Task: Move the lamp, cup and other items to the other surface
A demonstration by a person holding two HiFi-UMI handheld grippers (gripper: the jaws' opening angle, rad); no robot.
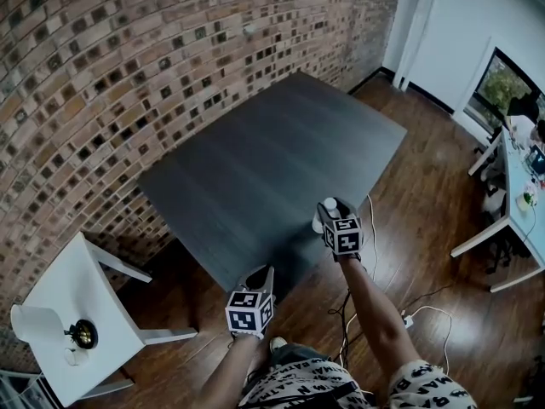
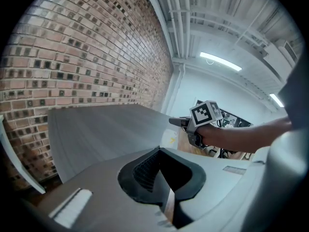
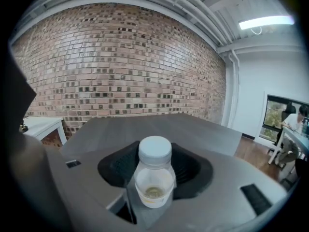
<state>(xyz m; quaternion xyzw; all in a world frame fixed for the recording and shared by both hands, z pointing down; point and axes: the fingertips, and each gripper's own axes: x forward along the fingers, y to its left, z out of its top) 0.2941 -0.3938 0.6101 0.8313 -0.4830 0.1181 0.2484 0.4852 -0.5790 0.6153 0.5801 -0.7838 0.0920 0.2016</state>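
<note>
Landmark: dark desk (image 1: 272, 152), set against the brick wall (image 1: 128, 58)
Bottle (image 3: 154, 175): small, clear, white cap, upright over the dark desk's near edge, a little residue at its bottom
Right hand-held gripper (image 1: 330, 216): jaws closed on the bottle's body
Left hand-held gripper (image 2: 164, 180): jaws drawn close together, nothing between them, just off the dark desk's near edge
Lamp (image 1: 38, 322): on the white desk (image 1: 94, 288), well left of the dark desk
Cup (image 1: 75, 357): beside the lamp, on that white desk

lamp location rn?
Head view, bottom left: the lamp sits on the white side table by the brick wall, a small cup beside it.
</note>
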